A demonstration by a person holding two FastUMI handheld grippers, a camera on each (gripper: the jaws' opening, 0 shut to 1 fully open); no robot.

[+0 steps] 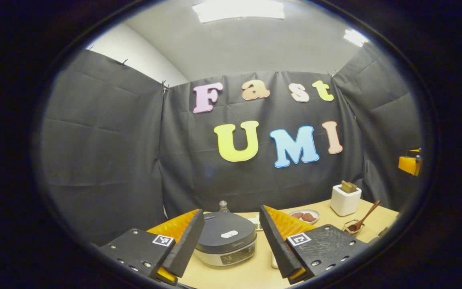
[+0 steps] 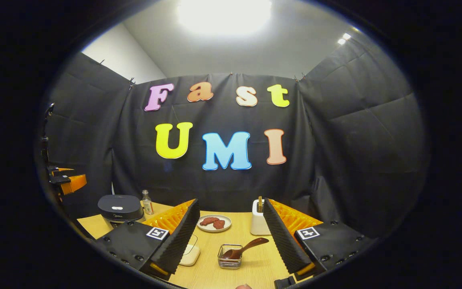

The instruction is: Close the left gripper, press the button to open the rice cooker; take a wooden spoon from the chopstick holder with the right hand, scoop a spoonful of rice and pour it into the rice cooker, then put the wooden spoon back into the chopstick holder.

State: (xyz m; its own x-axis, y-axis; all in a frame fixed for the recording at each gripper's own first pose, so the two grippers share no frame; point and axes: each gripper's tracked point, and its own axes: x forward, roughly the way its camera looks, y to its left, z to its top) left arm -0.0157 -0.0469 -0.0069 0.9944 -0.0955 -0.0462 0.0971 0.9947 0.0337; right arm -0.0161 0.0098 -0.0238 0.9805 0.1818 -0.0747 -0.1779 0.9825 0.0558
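The rice cooker (image 1: 226,238) sits on the wooden bench (image 1: 251,273) with its lid down — a squat round pot with a dark grey domed top, a pale oval button at the lid's middle and a silvery band around its base. In the left gripper view it stands right between the fingers of the left tongs (image 1: 231,241), which are spread wide and touch nothing. A small clear bottle (image 1: 223,206) stands just behind it.

The right tongs (image 2: 231,237) are likewise spread apart, gripping nothing. Between their fingers lies a small glass dish (image 2: 229,257) — the bowl of a wooden spoon (image 2: 244,248) rests in it, handle slanting up to the right. Behind stands the white chopstick holder (image 2: 258,224), a wooden handle poking out of its top. A small plate (image 2: 214,223) nearby carries reddish-brown pieces.
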